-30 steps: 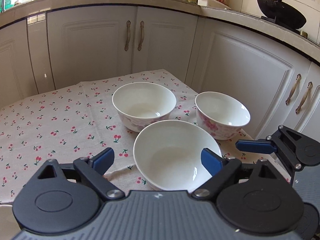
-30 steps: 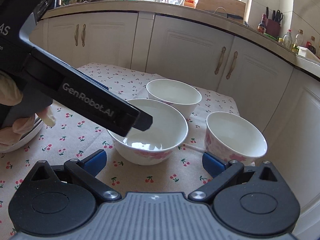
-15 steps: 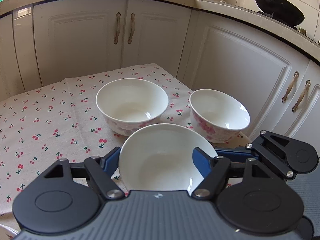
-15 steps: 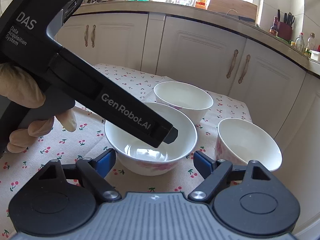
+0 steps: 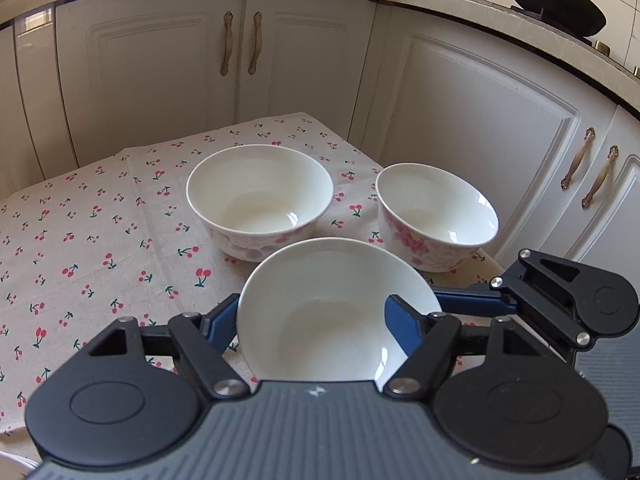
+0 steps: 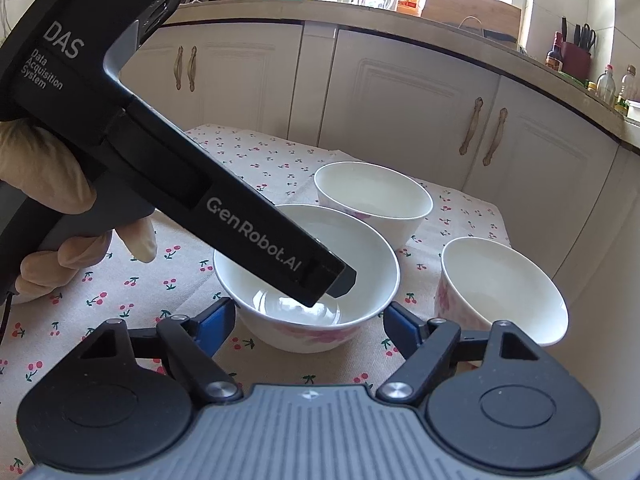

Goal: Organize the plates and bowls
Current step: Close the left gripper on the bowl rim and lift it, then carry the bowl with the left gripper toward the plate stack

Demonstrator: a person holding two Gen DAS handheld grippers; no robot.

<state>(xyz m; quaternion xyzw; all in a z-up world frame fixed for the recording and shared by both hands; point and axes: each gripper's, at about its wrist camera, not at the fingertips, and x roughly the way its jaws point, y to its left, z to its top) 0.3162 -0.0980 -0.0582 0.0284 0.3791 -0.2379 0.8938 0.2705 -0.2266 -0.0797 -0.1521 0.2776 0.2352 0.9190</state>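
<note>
In the middle of the picture, the left gripper (image 6: 340, 280) reaches into a white bowl (image 6: 308, 280), the right gripper (image 6: 306, 320) sits wide apart around it, and two more bowls (image 6: 372, 196) stand behind and right.
</note>
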